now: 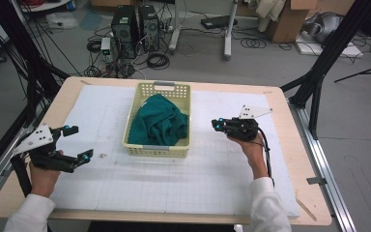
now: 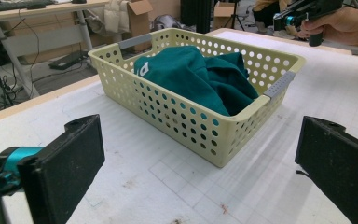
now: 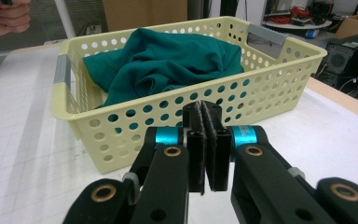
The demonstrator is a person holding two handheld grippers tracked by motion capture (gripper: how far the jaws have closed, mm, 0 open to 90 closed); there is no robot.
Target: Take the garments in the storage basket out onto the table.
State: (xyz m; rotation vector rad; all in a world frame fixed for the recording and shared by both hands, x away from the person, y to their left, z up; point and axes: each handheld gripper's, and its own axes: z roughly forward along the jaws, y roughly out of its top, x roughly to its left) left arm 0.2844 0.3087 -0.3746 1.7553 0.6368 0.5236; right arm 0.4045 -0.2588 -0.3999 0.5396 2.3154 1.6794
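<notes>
Currently pre-grasp, nothing held. Green garment (image 1: 158, 124) sits bunched inside the yellow basket (image 1: 157, 151), which stands at centre of the white gridded mat (image 1: 212, 179) on the counter (image 1: 306, 205).

Left gripper (image 1: 78, 143) is at 8 o'clock from the basket, well apart, jaws spread wide and empty; in the left gripper view both pads frame the basket's near corner. Right gripper (image 1: 216, 124) is at 3 o'clock, near the basket wall but not touching, jaws clenched pad to pad with nothing between them (clear in the right gripper view (image 3: 208, 140)).

Judgement: this is the approach step, likely to pull the garment out. Next move calls for the right jaws to release first, then one gripper goes over the rim and down onto a raised fold. Cloth is crumpled and soft, so pinch a ridge, not a flat patch.

Writing: a white mark (image 2: 142, 69) on the garment, partly folded under; unreadable. No brand legible on the basket.
</notes>
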